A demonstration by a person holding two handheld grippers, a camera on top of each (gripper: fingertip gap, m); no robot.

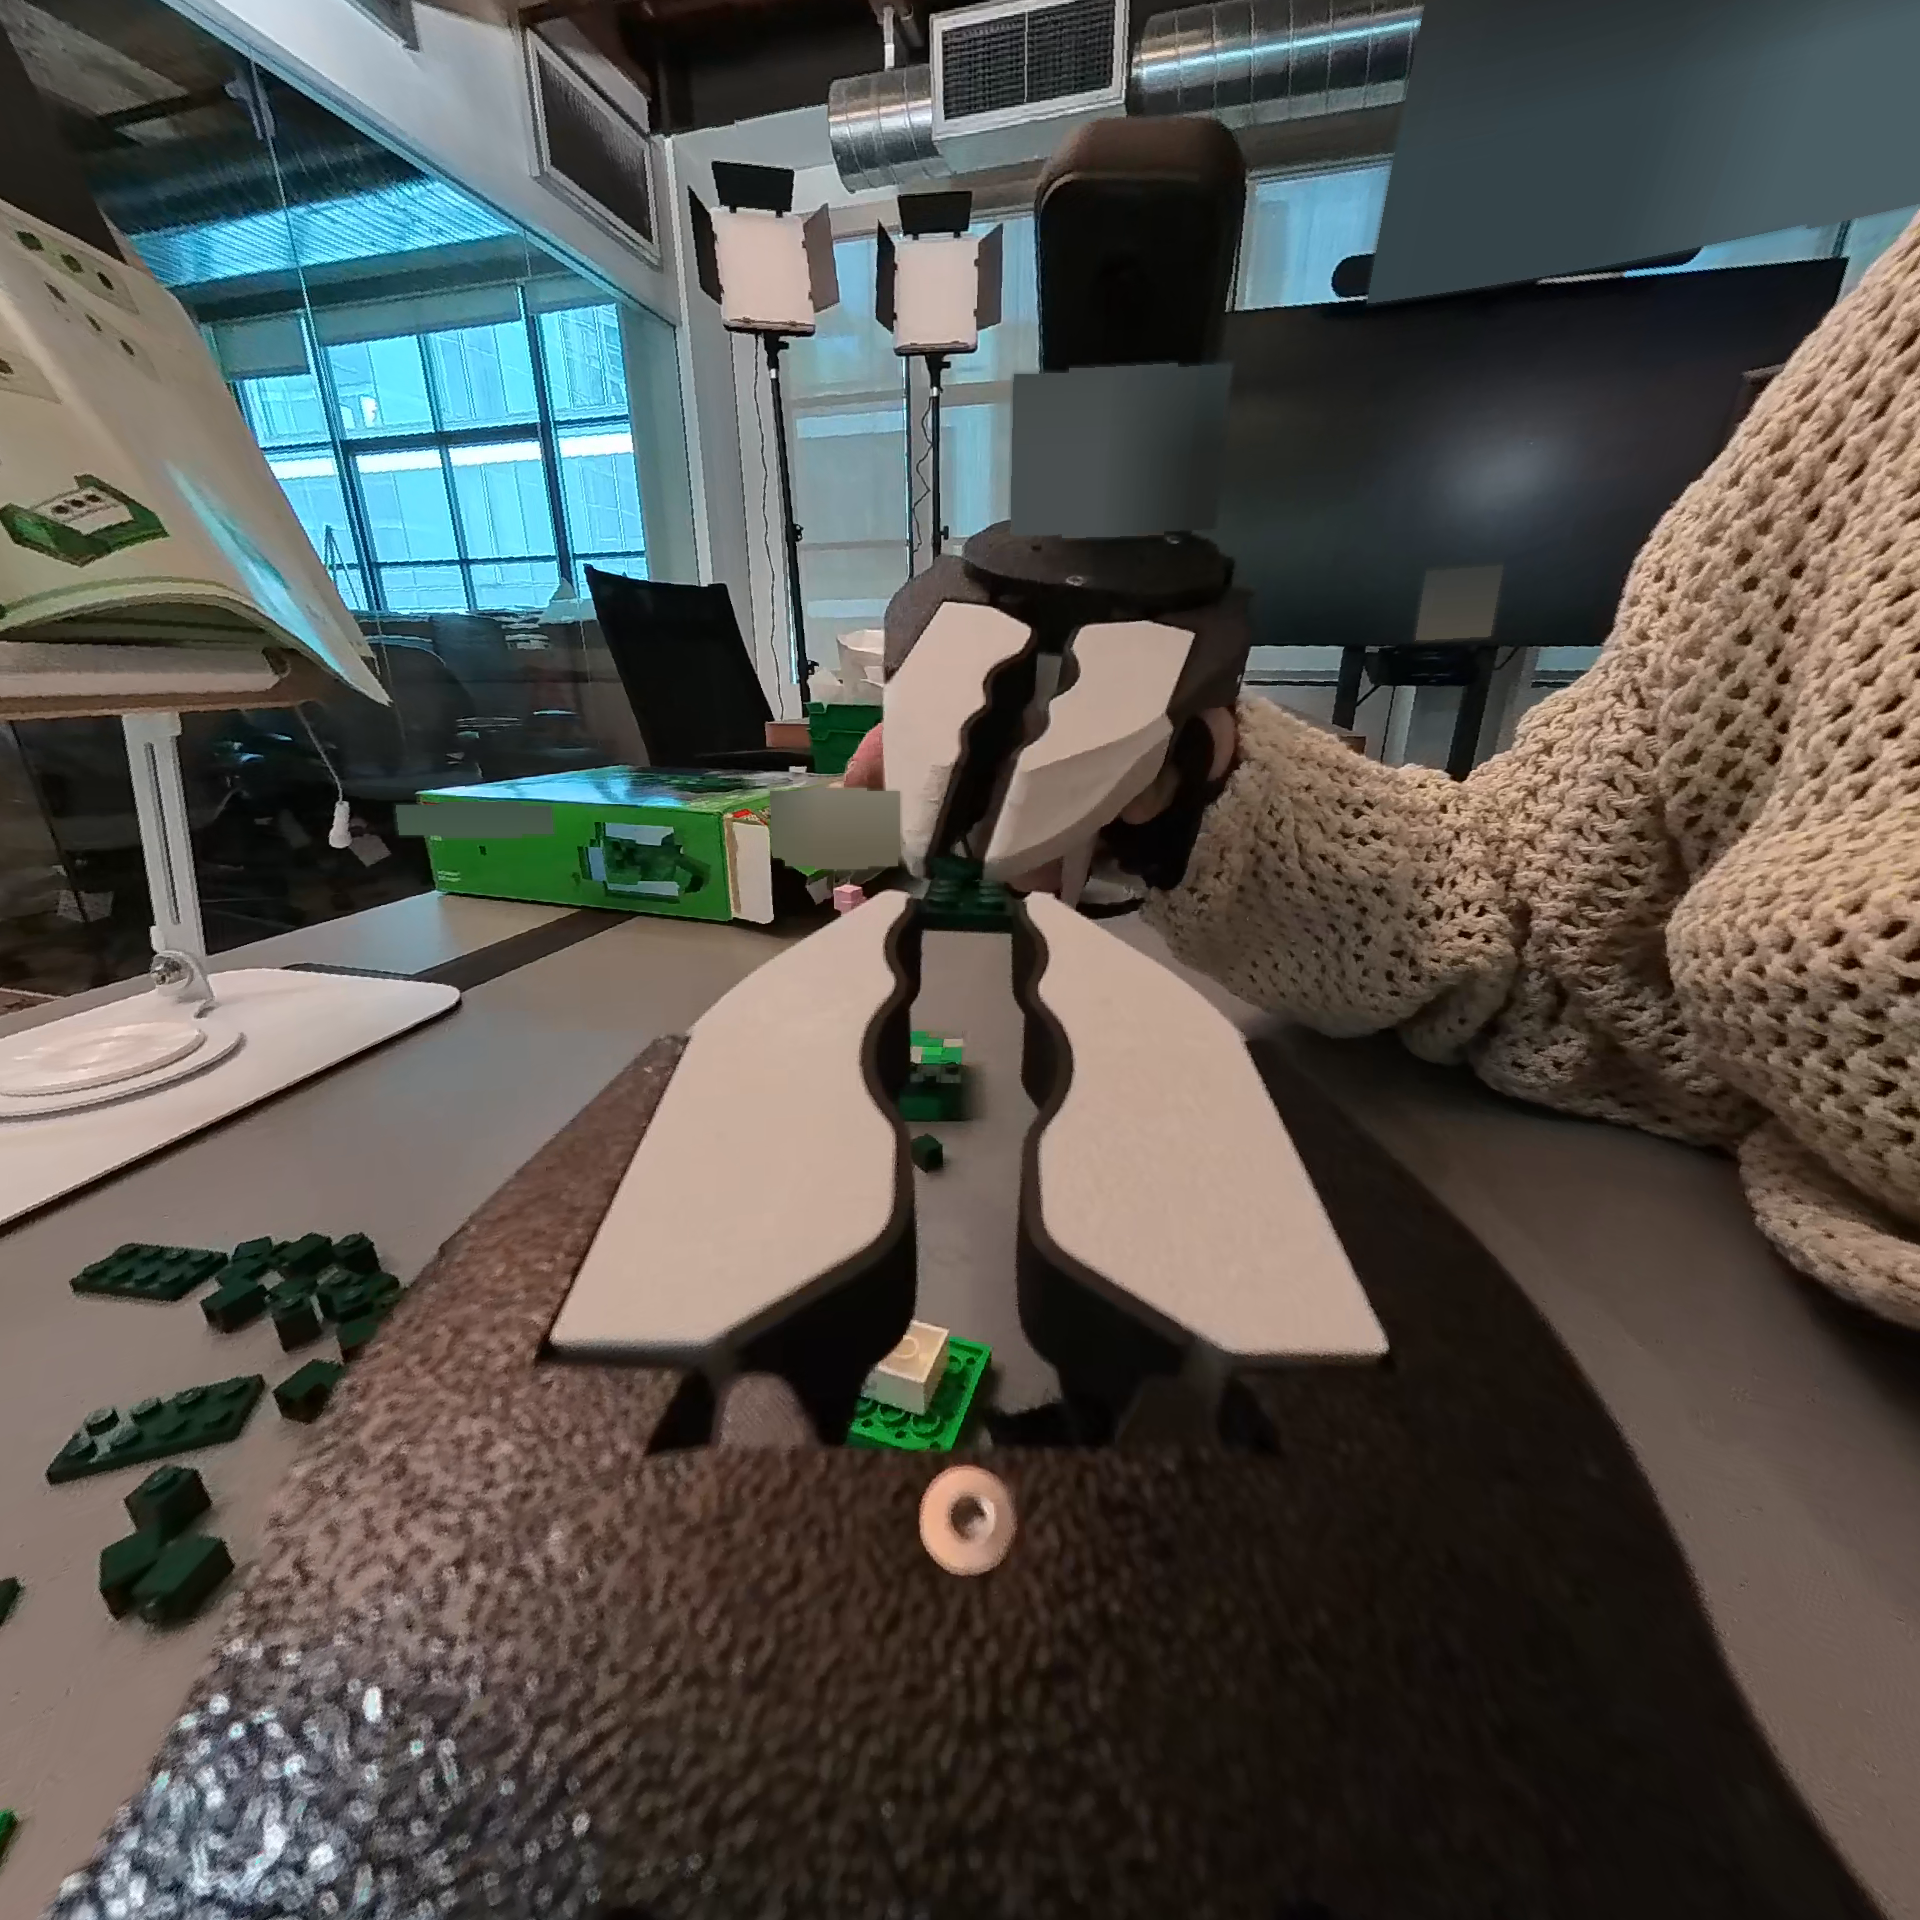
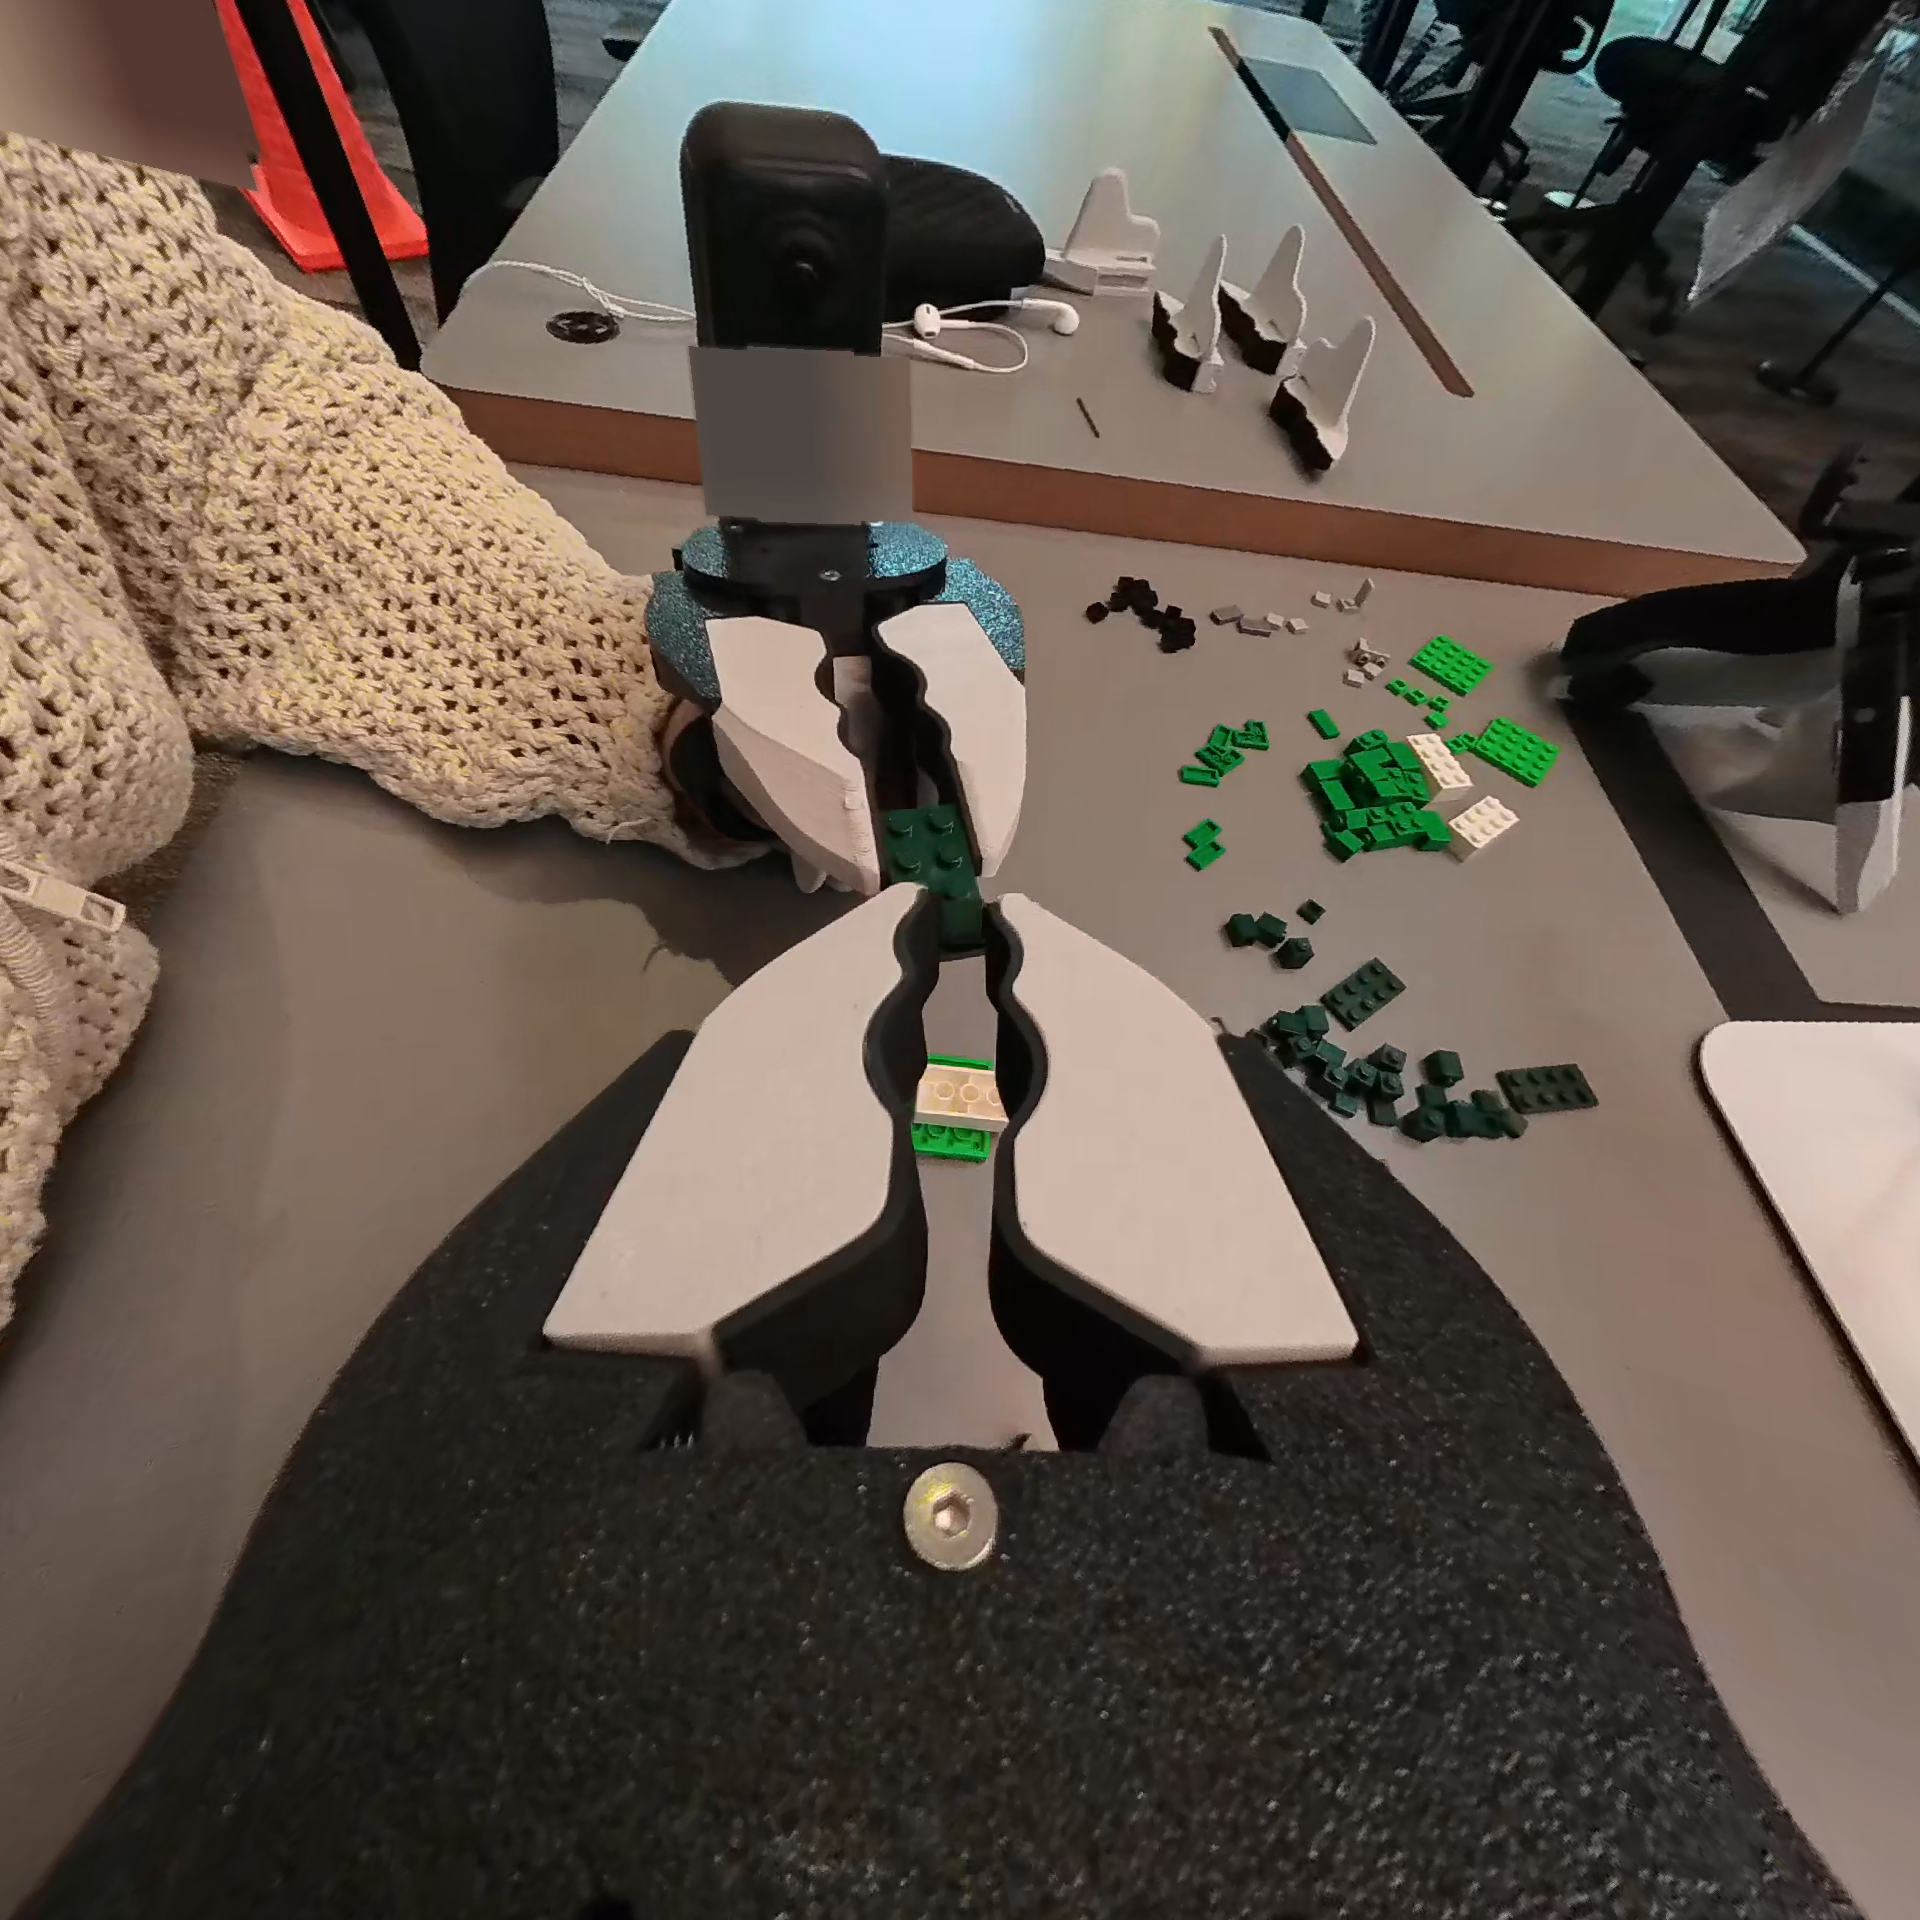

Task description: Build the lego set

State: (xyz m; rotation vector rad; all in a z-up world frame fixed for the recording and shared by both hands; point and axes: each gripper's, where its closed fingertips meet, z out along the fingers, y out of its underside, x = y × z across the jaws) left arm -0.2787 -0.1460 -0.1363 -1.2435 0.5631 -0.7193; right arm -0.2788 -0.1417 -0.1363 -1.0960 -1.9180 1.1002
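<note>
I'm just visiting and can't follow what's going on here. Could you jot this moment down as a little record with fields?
Setting: grey table strewn with Lego pieces
Left claw: shut on dark green plates
Right claw: shut on the other end of the same dark green plates
Below the claws: white brick on bright green plate, resting on the table
Loose parts: bright green pile, dark green pile, small black bits
Reference: instruction booklet on a stand
Also: green set box

Left tool (image 1: 966,909) and right tool (image 2: 961,914) clamped, tip-to-tip.
</note>
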